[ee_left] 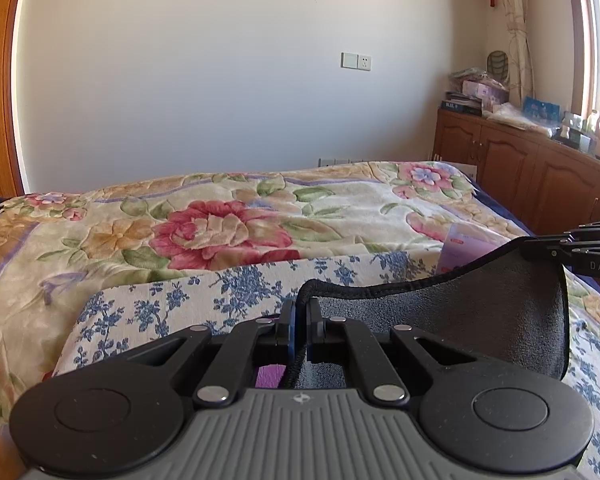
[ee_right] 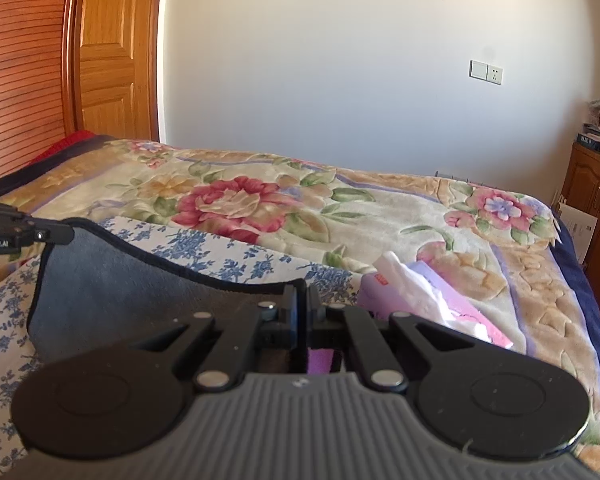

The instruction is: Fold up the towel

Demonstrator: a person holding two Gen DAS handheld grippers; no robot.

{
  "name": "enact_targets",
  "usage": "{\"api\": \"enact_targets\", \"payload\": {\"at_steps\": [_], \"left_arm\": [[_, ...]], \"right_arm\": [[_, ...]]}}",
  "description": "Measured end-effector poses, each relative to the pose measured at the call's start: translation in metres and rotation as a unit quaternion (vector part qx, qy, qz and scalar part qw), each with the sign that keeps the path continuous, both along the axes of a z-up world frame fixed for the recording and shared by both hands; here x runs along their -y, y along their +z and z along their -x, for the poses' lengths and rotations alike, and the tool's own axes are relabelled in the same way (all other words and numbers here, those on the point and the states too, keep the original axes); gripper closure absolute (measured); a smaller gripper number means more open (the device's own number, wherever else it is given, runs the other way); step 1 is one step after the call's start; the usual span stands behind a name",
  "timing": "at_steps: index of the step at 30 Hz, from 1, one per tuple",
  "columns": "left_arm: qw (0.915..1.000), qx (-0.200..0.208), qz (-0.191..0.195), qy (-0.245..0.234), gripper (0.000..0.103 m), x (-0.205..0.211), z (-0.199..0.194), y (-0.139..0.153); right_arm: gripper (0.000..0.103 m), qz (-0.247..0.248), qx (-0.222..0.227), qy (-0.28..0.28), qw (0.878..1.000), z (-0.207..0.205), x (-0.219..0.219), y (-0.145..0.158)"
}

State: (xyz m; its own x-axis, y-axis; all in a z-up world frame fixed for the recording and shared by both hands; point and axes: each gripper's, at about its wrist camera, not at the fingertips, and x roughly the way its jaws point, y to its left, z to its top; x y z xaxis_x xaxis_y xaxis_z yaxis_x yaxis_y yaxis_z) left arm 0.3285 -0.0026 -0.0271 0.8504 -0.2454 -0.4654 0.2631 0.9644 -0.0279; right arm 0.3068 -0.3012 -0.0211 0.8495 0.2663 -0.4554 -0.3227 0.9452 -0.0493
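A dark grey towel (ee_left: pixel 460 320) with a black stitched hem hangs stretched between my two grippers above the bed. My left gripper (ee_left: pixel 300 304) is shut on its left corner, the hem running up between the jaws. In the right wrist view the same towel (ee_right: pixel 112 288) spreads leftward, and my right gripper (ee_right: pixel 301 292) is shut on its right corner. Each view catches the other gripper at its edge: the right one (ee_left: pixel 572 248) and the left one (ee_right: pixel 40 234), both pinching the towel's top edge.
Beneath the towel lies a blue-flowered white cloth (ee_left: pixel 172 300) on a floral blanket (ee_left: pixel 220 232) that covers the bed. A lilac tissue pack (ee_right: pixel 428 300) rests on the blanket to the right. A wooden cabinet (ee_left: pixel 520 160) stands at far right, a wooden door (ee_right: pixel 108 52) at left.
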Motion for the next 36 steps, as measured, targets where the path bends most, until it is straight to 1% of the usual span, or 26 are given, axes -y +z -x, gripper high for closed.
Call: {"api": "enact_targets", "payload": {"at_steps": [8,13,18,26,36], "left_arm": [[0.9999,0.01,-0.006,0.003,0.097,0.004,-0.012,0.006],[0.9998,0.016,-0.011,0.005,0.097,0.007,-0.018,0.008],[0.9996,0.018,-0.016,0.014,0.097,0.007,-0.027,0.004],[0.9993,0.014,-0.025,0.025,0.097,0.008,-0.046,-0.009],[0.9988,-0.012,-0.035,0.031,0.097,0.007,-0.073,-0.044]], "right_arm": [[0.098,-0.005,0.008,-0.012,1.0,-0.011,0.002,0.0],[0.098,0.003,0.015,-0.015,1.0,-0.019,0.001,-0.001],[0.098,0.015,0.017,-0.017,1.0,-0.029,-0.002,-0.005],[0.098,0.033,0.014,-0.015,0.999,-0.044,-0.007,-0.022],[0.098,0.042,0.002,-0.02,0.999,-0.063,-0.005,-0.05]]}}
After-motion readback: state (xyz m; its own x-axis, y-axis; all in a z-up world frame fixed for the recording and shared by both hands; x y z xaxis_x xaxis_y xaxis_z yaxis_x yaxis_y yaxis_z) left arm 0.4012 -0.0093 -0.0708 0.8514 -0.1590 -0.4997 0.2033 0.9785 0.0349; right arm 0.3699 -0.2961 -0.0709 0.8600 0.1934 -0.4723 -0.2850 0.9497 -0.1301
